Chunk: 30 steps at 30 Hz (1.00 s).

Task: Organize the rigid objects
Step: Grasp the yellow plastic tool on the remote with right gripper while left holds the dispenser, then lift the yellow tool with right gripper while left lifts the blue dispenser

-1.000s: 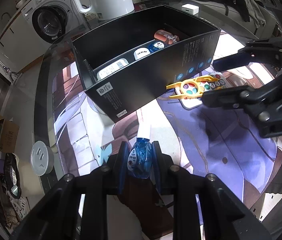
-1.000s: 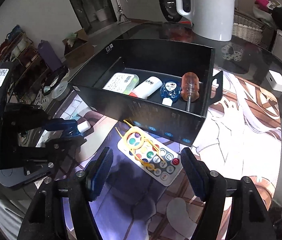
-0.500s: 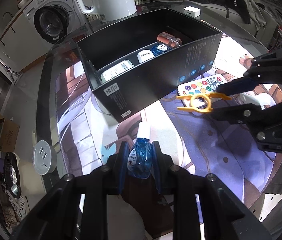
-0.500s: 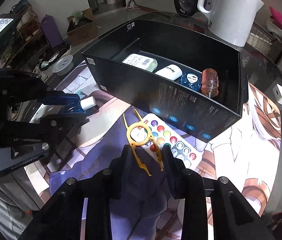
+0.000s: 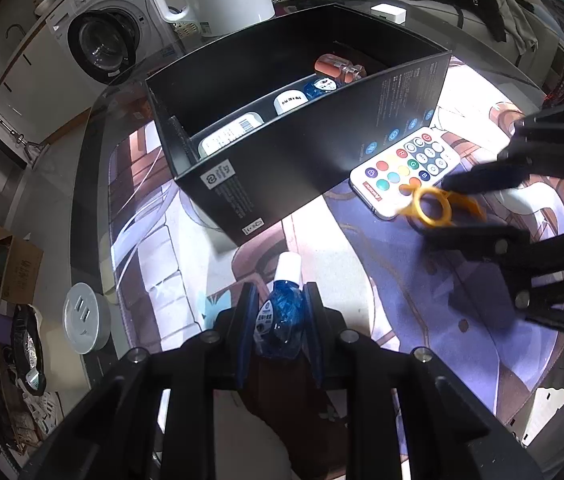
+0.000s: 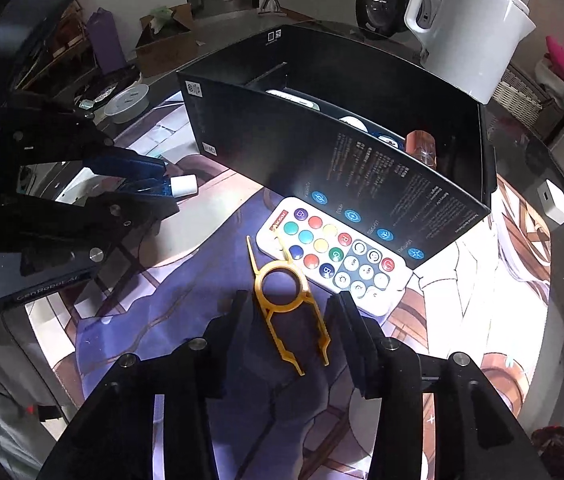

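My left gripper [image 5: 280, 300] is shut on a small blue bottle [image 5: 280, 316] with a white cap, held above the mat. The right wrist view shows the bottle's cap [image 6: 184, 186] poking out of it at the left. A yellow plastic tool [image 6: 278, 314] lies on the mat between the fingers of my right gripper [image 6: 289, 300]. Its jaws are opening, with a gap on each side of the tool. The tool's tip overlaps the white remote [image 6: 333, 256], which lies against the black box [image 6: 321, 152]. The box holds white items, a blue bottle and an orange-handled screwdriver [image 5: 333, 68].
A white kettle [image 6: 469, 28] stands behind the box. A round white socket puck [image 5: 86, 322] sits at the table's left edge, and a small white block [image 6: 557, 200] at the far right. A printed mat covers the glass table. Beyond it stands a washing machine [image 5: 102, 40].
My right gripper came down and narrowed around the yellow tool, dragged it partly off the remote toward me, and now stands wider. The left gripper still holds the blue bottle in place.
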### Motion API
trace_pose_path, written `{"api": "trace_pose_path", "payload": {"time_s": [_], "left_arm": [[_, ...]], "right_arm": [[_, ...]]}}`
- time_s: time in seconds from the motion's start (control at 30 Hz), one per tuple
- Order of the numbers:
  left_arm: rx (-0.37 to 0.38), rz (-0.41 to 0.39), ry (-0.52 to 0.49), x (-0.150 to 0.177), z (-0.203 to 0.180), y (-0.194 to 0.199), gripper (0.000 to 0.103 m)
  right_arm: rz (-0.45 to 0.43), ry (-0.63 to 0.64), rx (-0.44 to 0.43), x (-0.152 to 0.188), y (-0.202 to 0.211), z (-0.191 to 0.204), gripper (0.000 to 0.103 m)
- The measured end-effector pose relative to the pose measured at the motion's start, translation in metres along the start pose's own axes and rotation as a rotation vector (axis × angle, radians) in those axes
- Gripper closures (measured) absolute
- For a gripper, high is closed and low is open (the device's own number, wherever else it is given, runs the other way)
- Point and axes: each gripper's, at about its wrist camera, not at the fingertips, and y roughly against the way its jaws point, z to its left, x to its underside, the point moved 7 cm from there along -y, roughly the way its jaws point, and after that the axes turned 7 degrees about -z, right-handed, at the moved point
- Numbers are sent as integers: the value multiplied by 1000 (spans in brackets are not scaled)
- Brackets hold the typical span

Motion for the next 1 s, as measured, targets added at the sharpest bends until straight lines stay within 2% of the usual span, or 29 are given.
{"api": "trace_pose_path", "payload": {"time_s": [0.03, 0.23, 0.43, 0.5, 0.77, 0.93, 1.0], "left_arm": [[-4, -2, -2, 0, 0, 0, 82], [-10, -49, -12, -6, -1, 14, 82], [-14, -178, 0, -21, 2, 46, 82], [-20, -249, 3, -28, 2, 62, 82], [-62, -500, 46, -53, 8, 116, 82], [-142, -674, 64, -63, 13, 154, 82], [-175, -746, 63, -64, 14, 171, 82]], "right_arm": [[2, -3, -6, -1, -1, 2, 77], [3, 13, 14, 1, 2, 8, 77], [-103, -22, 31, -5, 30, -4, 77], [-167, -45, 31, -9, 46, -8, 77], [-433, -124, 121, -31, 107, -24, 77], [-665, -128, 217, -43, 161, -29, 77], [-723, -105, 234, -46, 176, -26, 77]]}}
